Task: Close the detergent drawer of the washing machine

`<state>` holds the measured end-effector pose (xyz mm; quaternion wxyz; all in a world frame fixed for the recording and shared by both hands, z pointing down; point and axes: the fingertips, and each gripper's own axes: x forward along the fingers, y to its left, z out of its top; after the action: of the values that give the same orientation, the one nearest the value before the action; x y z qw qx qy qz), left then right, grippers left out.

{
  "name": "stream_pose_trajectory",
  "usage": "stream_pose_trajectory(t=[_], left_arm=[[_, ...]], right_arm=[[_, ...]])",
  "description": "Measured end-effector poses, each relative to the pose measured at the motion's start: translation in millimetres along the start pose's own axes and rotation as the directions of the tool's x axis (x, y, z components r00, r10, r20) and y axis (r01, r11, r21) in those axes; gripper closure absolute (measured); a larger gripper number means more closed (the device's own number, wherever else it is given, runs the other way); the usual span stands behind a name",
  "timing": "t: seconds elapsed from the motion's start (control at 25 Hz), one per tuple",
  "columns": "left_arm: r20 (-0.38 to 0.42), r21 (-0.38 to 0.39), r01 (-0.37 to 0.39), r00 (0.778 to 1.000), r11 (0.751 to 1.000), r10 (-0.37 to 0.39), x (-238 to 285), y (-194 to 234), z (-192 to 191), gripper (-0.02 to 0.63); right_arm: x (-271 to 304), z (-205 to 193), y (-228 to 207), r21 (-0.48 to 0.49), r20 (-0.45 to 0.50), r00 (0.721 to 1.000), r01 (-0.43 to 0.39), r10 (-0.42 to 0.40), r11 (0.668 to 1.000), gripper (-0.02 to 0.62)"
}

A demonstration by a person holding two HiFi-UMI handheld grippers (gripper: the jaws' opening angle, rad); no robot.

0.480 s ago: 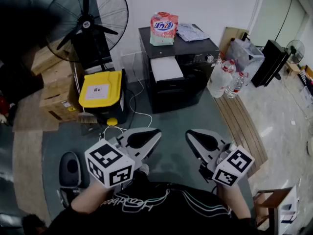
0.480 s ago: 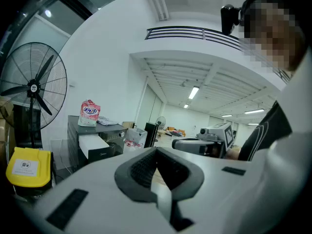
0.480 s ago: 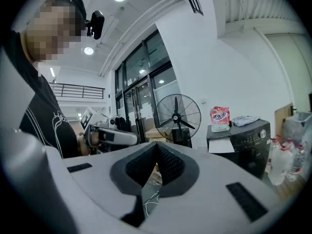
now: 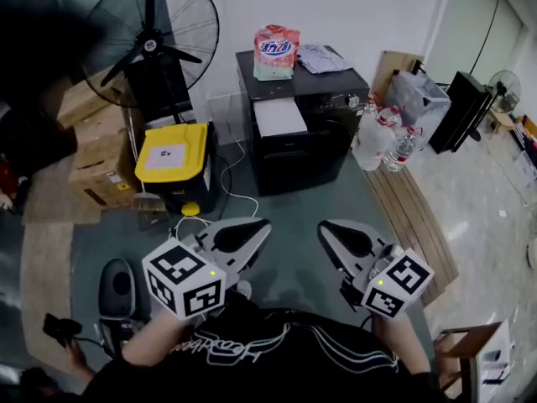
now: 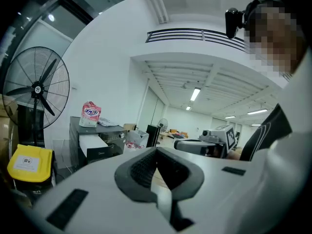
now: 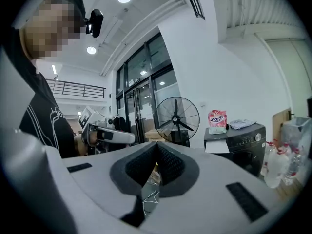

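Observation:
The black washing machine (image 4: 312, 137) stands against the far wall, and its white detergent drawer (image 4: 279, 117) sticks out of the upper left front. It also shows small in the left gripper view, washing machine (image 5: 105, 141) with drawer (image 5: 89, 143), and in the right gripper view as drawer (image 6: 217, 146). My left gripper (image 4: 267, 224) and right gripper (image 4: 322, 226) are held side by side close to my body, far short of the machine. Both are shut with nothing between their jaws, as the left gripper (image 5: 157, 150) and right gripper (image 6: 156, 145) show up close.
A pink detergent bag (image 4: 276, 52) and a folded cloth (image 4: 328, 57) lie on the machine's top. A large fan (image 4: 151, 36), a yellow-lidded bin (image 4: 172, 153) and cardboard boxes (image 4: 99, 164) stand to its left. Water bottles (image 4: 379, 137) are on its right. A cable (image 4: 239, 193) trails across the floor.
Both grippers stay in almost the same place. A hand holding a small dark object has come into view at the bottom left of the head view.

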<state>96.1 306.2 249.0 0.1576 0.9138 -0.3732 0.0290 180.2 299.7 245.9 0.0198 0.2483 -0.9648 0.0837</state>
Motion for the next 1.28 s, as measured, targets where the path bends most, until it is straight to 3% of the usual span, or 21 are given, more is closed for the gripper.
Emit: stream_pose_trajectory(t=[0.28, 0.6, 0.8, 1.28], left_arm=[[0.009, -0.018, -0.018, 1.0, 1.0, 0.018, 1, 6, -7, 0.583], [0.007, -0.062, -0.03, 1.0, 0.998, 0.03, 26, 56, -15, 0.583], [-0.026, -0.043, -0.034, 0.999, 0.999, 0.032, 49, 97, -16, 0.583], [-0.096, -0.15, 0.017, 0.995, 0.989, -0.032, 120, 234, -2, 0.583]], right_arm=[[2, -11, -11, 0.023, -0.012, 1.0, 0.014, -0.014, 1.0, 0.569], [29, -30, -52, 0.059, -0.023, 0.999, 0.043, -0.042, 0.997, 0.568], [58, -41, -86, 0.115, -0.046, 0.996, 0.079, -0.074, 0.99, 0.569], [158, -51, -193, 0.232, -0.112, 0.979, 0.19, -0.168, 0.954, 0.568]])
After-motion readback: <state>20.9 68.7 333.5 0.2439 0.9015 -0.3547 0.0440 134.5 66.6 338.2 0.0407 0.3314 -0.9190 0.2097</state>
